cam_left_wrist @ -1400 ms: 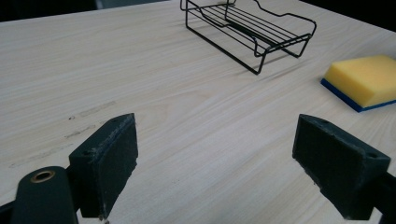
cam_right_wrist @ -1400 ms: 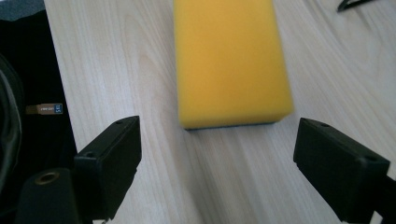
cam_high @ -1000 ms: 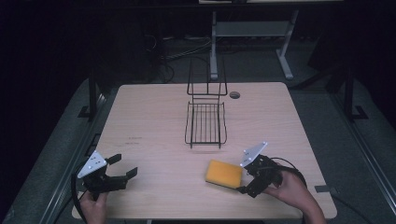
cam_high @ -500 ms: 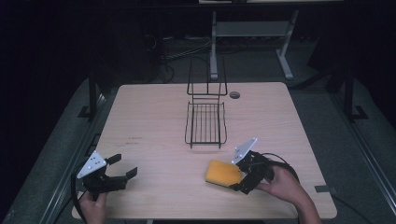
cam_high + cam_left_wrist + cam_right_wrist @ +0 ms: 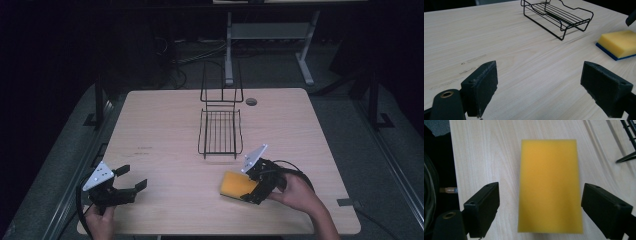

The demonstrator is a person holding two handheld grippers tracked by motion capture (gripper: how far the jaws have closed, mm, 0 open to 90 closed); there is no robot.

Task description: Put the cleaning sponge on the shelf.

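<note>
A yellow sponge [image 5: 236, 184] with a blue underside lies flat on the wooden table [image 5: 165, 120], near the front right. My right gripper [image 5: 252, 185] is open and hovers over its near end; in the right gripper view the sponge [image 5: 550, 185] lies between the two spread jaws, untouched. My left gripper [image 5: 131, 180] stands open at the front left corner with nothing between its jaws. From the left gripper view the sponge [image 5: 619, 44] sits far off to the right.
A black wire rack [image 5: 220, 131] with a tall back frame stands at the table's middle, just beyond the sponge; the rack [image 5: 557, 16] also appears in the left gripper view. A round cable hole [image 5: 251, 102] is near the far edge. Table edges lie close to both hands.
My right gripper has moved left and forward, from beside the sponge to over its near end. The left gripper has stayed in place.
</note>
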